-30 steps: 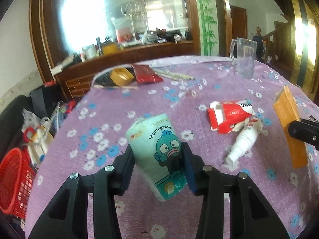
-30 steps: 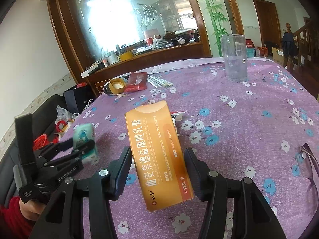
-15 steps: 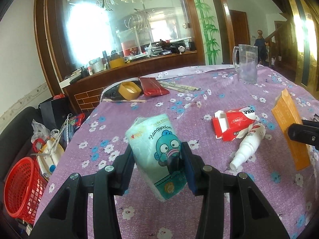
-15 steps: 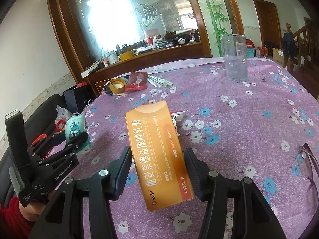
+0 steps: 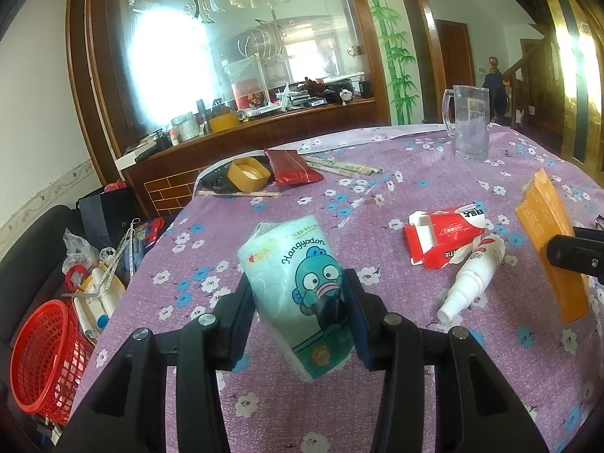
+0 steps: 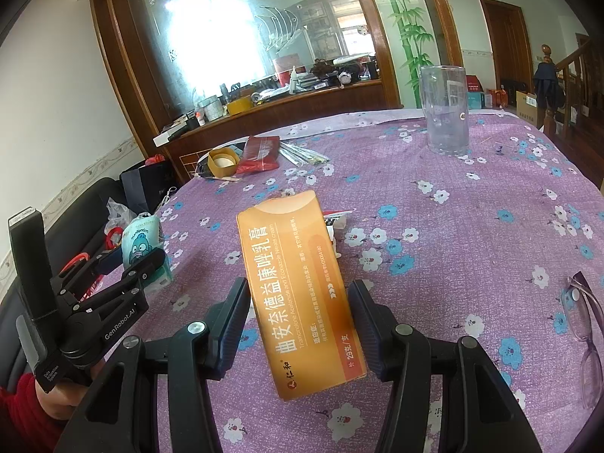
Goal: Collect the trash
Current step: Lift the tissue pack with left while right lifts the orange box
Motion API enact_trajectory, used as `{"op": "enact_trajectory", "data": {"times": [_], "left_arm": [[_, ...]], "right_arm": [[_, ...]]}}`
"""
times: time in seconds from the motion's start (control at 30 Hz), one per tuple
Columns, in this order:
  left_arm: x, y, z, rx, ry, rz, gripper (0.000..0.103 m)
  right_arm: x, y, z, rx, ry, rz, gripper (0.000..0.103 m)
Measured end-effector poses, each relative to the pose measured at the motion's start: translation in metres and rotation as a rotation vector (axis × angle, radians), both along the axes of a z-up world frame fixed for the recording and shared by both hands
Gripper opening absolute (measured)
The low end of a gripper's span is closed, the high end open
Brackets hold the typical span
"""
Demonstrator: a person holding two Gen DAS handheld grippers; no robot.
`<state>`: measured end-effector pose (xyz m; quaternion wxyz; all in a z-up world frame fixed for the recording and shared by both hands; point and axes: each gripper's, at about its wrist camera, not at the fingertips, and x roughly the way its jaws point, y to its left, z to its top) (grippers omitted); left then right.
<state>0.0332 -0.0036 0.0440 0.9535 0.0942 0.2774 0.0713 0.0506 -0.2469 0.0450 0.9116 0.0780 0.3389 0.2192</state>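
I am working over the round table under a purple flowered cloth, with a red plastic mesh basket down on the floor off its left edge; I judge that basket to be where the trash goes.

My right gripper is clamped on the long orange cardboard ointment carton, jaws pressed on its two narrow sides about midway along, the box tilted and lifted clear of the cloth. It reads as a light, stiff, hollow box: firm enough to grip across the width, but likely to crush if I squeeze harder.

My left gripper is closed around the pale green cartoon-printed soft tissue pack, pinching its lower half, and the wrapper dents inward at the pads. It looks light and squashy with a slick film, so I think it could slide; a hold near the middle suits it.

On the cloth lie a torn red-and-white carton and, touching it, a small white spray bottle on its side. The bottle looks smooth and round, apt to roll; I would take it across the body.
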Motion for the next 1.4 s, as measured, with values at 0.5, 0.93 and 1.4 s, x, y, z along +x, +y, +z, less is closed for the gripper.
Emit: {"op": "enact_trajectory", "data": {"times": [0.5,0.93,1.4], "left_arm": [[0.000,0.000,0.000,-0.001,0.003,0.001,0.043],[-0.015,0.002,0.018,-0.018,0.007,-0.010,0.044],[-0.075,0.038,0.040,-0.041,-0.033,0.010,0.044]], "right_arm": [[0.000,0.000,0.000,-0.001,0.003,0.001,0.058],[0.000,-0.007,0.004,0.046,0.040,-0.037,0.058],[-0.053,0.035,0.023,0.049,0.063,0.010,0.058]]}}
